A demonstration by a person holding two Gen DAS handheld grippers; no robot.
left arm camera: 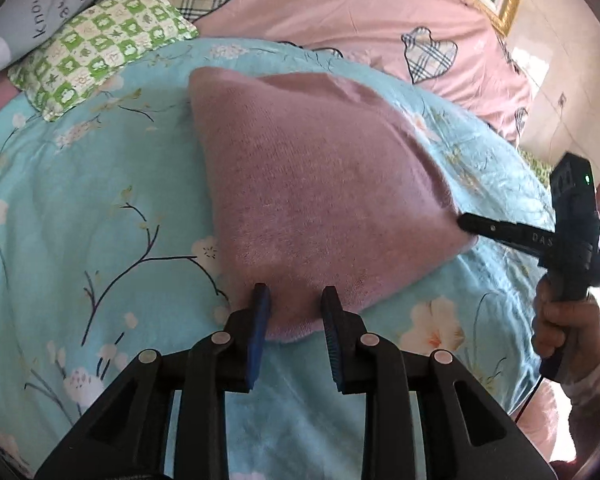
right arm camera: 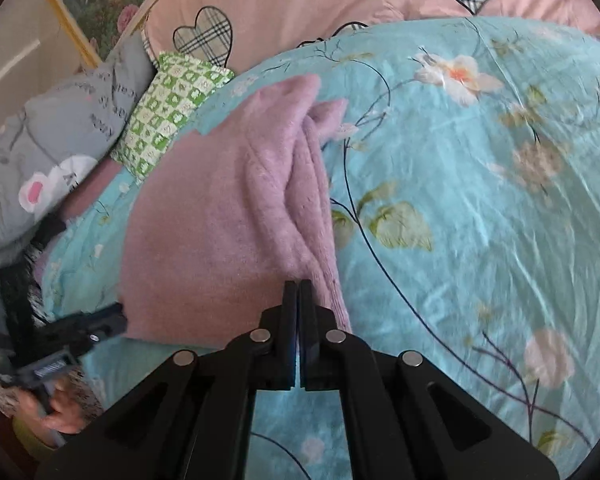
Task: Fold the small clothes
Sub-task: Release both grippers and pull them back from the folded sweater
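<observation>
— Where's the pink knit garment (left arm camera: 320, 192)?

— Spread on the turquoise floral quilt (left arm camera: 100, 200), below the green checked pillow (left arm camera: 100, 44).

— And the tools?

— Left gripper (left arm camera: 296, 300) gapes, fingers straddling the garment's near corner. Right gripper (right arm camera: 299, 292) is pinched tight on its bunched edge (fabric folds there).

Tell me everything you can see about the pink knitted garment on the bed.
The pink knitted garment is a fuzzy mauve-pink knit, apparently a small sweater, already folded into a rough triangle with layered folds along one edge. It lies on the turquoise floral quilt. The right gripper is shut on its right edge, lifting it slightly. The left gripper is open, its fingers straddling the near corner. Which part of the garment faces up cannot be told.
</observation>
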